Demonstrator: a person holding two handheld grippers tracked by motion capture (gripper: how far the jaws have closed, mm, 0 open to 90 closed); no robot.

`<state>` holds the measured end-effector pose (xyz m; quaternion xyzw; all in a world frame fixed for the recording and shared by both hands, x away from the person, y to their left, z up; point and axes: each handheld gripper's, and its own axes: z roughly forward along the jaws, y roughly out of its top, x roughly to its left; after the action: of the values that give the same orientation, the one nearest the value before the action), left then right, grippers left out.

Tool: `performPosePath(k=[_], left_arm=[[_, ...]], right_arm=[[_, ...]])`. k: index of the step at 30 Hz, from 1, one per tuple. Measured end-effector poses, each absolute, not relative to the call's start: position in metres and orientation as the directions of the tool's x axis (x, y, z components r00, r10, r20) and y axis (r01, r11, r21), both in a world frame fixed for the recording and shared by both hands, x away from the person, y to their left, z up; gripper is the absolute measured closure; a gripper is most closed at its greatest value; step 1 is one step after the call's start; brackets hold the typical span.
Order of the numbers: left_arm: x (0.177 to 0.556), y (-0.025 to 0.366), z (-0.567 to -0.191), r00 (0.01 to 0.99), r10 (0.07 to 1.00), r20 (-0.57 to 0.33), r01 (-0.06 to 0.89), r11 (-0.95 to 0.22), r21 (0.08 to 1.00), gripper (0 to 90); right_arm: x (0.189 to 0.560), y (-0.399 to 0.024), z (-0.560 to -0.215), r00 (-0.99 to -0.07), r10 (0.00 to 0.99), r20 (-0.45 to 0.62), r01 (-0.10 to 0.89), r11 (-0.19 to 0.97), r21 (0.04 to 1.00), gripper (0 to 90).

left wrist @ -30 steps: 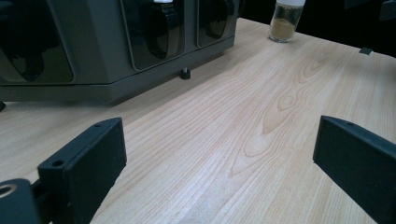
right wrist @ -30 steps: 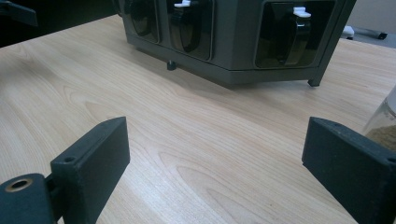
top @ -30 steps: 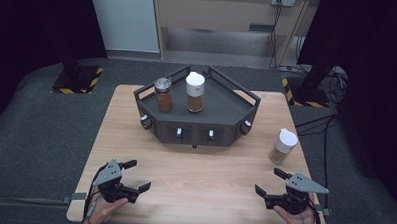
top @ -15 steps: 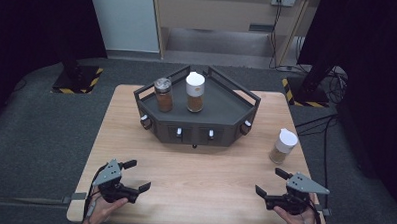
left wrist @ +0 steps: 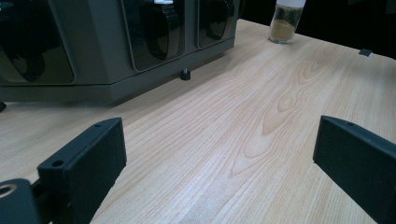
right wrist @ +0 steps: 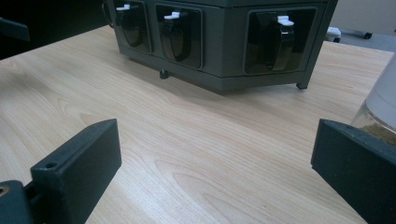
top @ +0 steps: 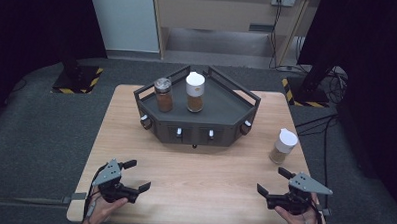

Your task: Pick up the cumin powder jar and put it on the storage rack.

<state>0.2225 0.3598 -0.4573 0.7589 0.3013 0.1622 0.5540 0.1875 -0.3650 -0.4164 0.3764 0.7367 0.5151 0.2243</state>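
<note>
Little spice jar (top: 283, 146) with a white cap standing alone on the table (top: 219, 173) just ahead of the right gripper (top: 275, 183), jaws just opened wide and empty, left gripper (top: 136, 176) wide apart too; probably light, hard, slippery, breakable, best pinched around the middle.

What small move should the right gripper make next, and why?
Probably a short reach forward to the white-capped spice jar standing alone on the table, just ahead of the right gripper. Its jaws have just been opening and now stand wide with nothing between them. Two other jars already stand on the dark rack, so this one looks next.
</note>
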Motion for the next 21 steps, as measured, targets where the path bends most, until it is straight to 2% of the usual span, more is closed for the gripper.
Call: performPosePath(k=[11, 21], left_arm=[[0.222, 0.360, -0.458, 0.763, 0.640, -0.090, 0.277, -0.199, 0.940, 1.5], [0.221, 0.362, -0.459, 0.758, 0.645, -0.096, 0.277, -0.186, 0.943, 0.9]], right_arm=[[0.185, -0.368, -0.402, -0.606, 0.791, 0.081, 0.331, 0.158, 0.930, 3.1], [0.182, -0.374, -0.381, -0.571, 0.819, 0.051, 0.313, 0.160, 0.936, 3.3]])
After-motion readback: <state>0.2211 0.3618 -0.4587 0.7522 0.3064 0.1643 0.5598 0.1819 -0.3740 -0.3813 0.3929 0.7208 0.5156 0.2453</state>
